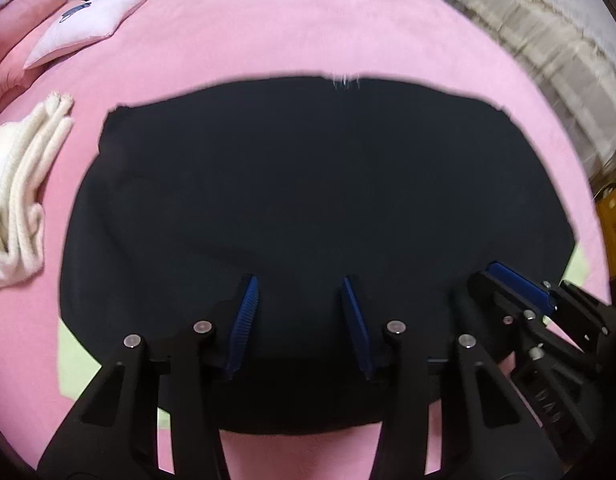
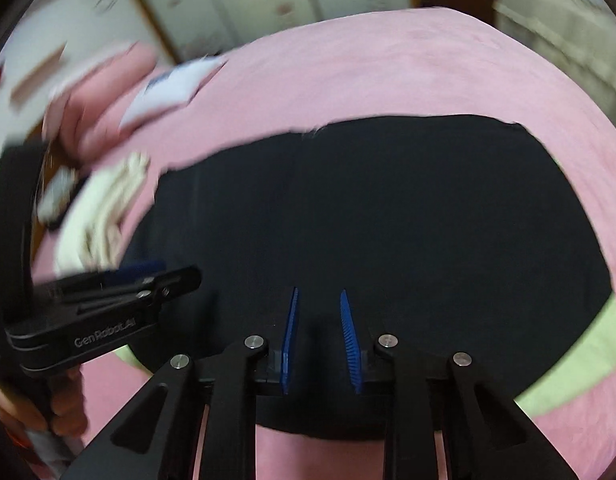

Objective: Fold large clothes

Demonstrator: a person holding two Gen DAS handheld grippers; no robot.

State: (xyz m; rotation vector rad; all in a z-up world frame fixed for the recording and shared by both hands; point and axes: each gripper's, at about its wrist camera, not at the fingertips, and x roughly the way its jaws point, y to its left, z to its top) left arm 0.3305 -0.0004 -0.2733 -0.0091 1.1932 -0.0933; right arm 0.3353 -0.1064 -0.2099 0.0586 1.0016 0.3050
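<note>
A large black garment (image 1: pixel 299 184) lies spread flat on the pink bed cover (image 1: pixel 267 28); it also fills the middle of the right wrist view (image 2: pixel 388 220). My left gripper (image 1: pixel 299 284) is open and empty, its blue pads (image 1: pixel 243 320) over the garment's near part. My right gripper (image 2: pixel 319 294) is open and empty over the near part too. The right gripper also shows at the lower right of the left wrist view (image 1: pixel 520 292). The left gripper shows at the left of the right wrist view (image 2: pixel 167 276).
A folded cream garment (image 1: pixel 23 184) lies left of the black one. A pale pillow (image 1: pixel 87 24) and pink bedding (image 1: pixel 23 28) sit at the far left. A light green patch (image 2: pixel 568 360) shows under the garment's near edge. A pale curtain (image 1: pixel 548 32) hangs at the right.
</note>
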